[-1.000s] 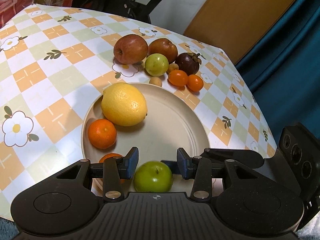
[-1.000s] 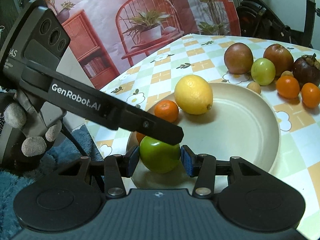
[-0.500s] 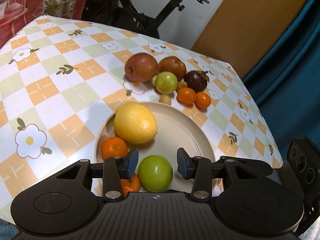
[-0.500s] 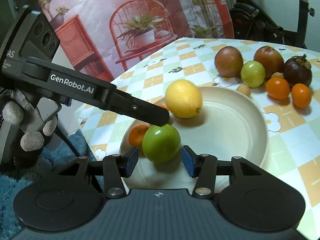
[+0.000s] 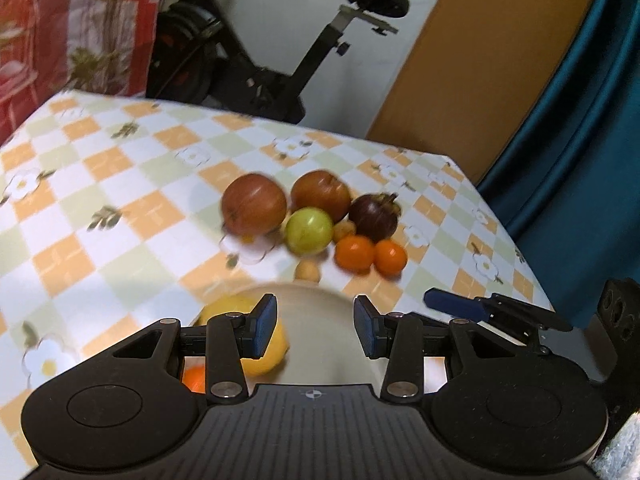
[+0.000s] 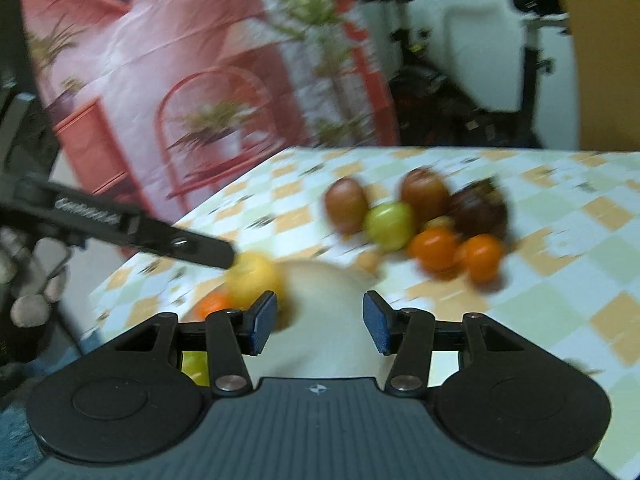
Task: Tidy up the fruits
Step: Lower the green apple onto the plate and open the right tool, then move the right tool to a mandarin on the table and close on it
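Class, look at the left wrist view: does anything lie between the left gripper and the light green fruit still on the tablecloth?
Mostly no. From the open left gripper, bare plate leads toward the light green fruit; only a small tan fruit sits just before it, beyond the rim.

A yellow lemon (image 5: 256, 344) and an orange tangerine (image 5: 194, 378) are seen on the cream plate (image 5: 320, 320). Beyond its rim, two reddish apples (image 5: 254, 204), a green fruit (image 5: 309, 230), a dark mangosteen (image 5: 374, 216) and two small oranges (image 5: 354, 253) are clustered on the counter (image 5: 120, 208).
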### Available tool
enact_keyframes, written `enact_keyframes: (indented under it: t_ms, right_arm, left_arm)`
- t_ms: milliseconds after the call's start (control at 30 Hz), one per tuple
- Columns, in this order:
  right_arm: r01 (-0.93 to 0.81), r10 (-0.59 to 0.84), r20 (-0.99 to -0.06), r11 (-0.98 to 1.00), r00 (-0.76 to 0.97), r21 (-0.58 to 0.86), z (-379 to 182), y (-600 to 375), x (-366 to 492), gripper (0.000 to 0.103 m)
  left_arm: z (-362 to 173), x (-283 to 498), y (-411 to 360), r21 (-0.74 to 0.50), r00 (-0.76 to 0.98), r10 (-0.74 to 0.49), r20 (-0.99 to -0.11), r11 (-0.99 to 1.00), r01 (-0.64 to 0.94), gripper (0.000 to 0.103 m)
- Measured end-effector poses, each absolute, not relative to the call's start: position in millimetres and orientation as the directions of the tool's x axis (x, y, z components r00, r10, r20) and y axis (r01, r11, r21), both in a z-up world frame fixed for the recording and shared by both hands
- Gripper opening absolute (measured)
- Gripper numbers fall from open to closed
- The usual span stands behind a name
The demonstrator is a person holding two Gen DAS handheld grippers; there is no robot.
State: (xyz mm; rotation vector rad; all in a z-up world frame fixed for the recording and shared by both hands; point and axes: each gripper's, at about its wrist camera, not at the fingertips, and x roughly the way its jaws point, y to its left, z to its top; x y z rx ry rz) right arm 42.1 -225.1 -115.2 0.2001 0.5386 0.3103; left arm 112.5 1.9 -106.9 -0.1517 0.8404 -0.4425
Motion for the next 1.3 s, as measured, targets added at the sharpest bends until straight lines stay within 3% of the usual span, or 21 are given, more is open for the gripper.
enact_keyframes:
  t_ms: [200,500,767,833,1000,1300]
  right_arm:
    - [-0.144,0.177,-0.479,0.984,0.86,0.105,-124,-248,53,0.051]
    - [-0.13,0.126,-0.504,0.991,0.854,0.027,-147,-261,89,0.05]
    - [-0.157,0.145,-0.53,0.987,0.836,0.022,-157,-263,116,0.045]
    - [-0.166,0.15,-0.547,0.986,0.824,0.021,-159,-261,119,0.038]
    - [-0.154,0.136,-0.555,0.988,0.821,0.014,-160,-259,111,0.038]
    - [-0.122,0.184,-0.551,0.981,0.814,0.148,-159,-279,86,0.038]
  left_arm:
    - [-112,138,-30,-0.29,0.584,-0.434,-0.685,0.899,0.328,0.044]
    - [-127,169,-70,-0.302,0.541,-0.459,-0.705,0.884,0.357,0.043]
    - [-137,187,-100,-0.293,0.512,-0.469,-0.72,0.874,0.389,0.041]
    - [-140,189,-103,-0.3,0.5,-0.471,-0.727,0.873,0.385,0.041]
    - [-149,191,-113,-0.295,0.47,-0.469,-0.747,0.869,0.399,0.037]
    - [-159,191,-128,-0.351,0.418,-0.517,-0.747,0.84,0.413,0.037]
